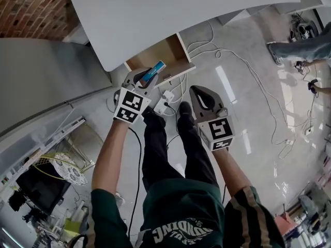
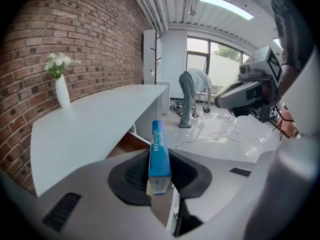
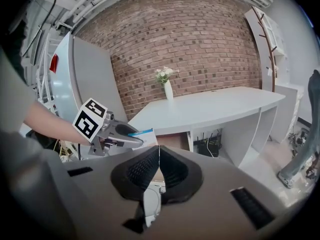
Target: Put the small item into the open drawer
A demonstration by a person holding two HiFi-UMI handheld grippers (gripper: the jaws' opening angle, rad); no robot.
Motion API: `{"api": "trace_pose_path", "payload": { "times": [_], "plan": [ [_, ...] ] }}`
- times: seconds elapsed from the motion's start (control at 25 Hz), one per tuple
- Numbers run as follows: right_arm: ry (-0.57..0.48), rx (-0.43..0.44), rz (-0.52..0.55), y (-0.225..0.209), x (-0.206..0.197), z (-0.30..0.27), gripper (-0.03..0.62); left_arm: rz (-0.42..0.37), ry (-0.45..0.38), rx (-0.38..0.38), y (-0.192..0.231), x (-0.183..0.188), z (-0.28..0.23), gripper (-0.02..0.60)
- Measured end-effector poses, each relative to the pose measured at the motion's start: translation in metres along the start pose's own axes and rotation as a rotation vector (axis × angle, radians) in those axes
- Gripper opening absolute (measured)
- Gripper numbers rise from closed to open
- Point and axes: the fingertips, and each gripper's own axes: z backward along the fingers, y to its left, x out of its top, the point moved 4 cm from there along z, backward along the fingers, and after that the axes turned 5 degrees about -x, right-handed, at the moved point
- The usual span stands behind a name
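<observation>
A small blue and white box (image 2: pixel 159 156) is clamped upright between the jaws of my left gripper (image 2: pixel 160 179), which is shut on it. In the head view the left gripper (image 1: pixel 146 79) holds the box (image 1: pixel 154 72) just in front of the open wooden drawer (image 1: pixel 158 53) under the white desk (image 1: pixel 170 14). My right gripper (image 1: pixel 199 93) hangs to the right of it over the floor, its jaws pressed together with nothing between them. From the right gripper view, the left gripper (image 3: pixel 131 138) with the box (image 3: pixel 141 134) shows at the left, near the drawer (image 3: pixel 172 140).
A white vase of flowers (image 3: pixel 168 88) stands on the desk by the brick wall (image 3: pixel 200 44). Cables and a power strip (image 1: pixel 166 101) lie on the glossy floor below the drawer. A person (image 2: pixel 193 95) bends over farther back. A grey cabinet (image 1: pixel 41 81) stands at the left.
</observation>
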Motion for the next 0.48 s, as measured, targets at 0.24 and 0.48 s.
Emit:
{"api": "trace_pose_path", "payload": {
  "times": [0.24,0.48],
  "plan": [
    [0.024,-0.01,-0.011,-0.001,-0.022,-0.009,0.025,-0.004,0.028,-0.018,0.01,-0.025,-0.03,0.089],
    [0.039,-0.029,-0.057,-0.001,-0.04,-0.017,0.025,0.005,0.055,-0.038,0.019,-0.046,-0.057,0.089]
  ]
}}
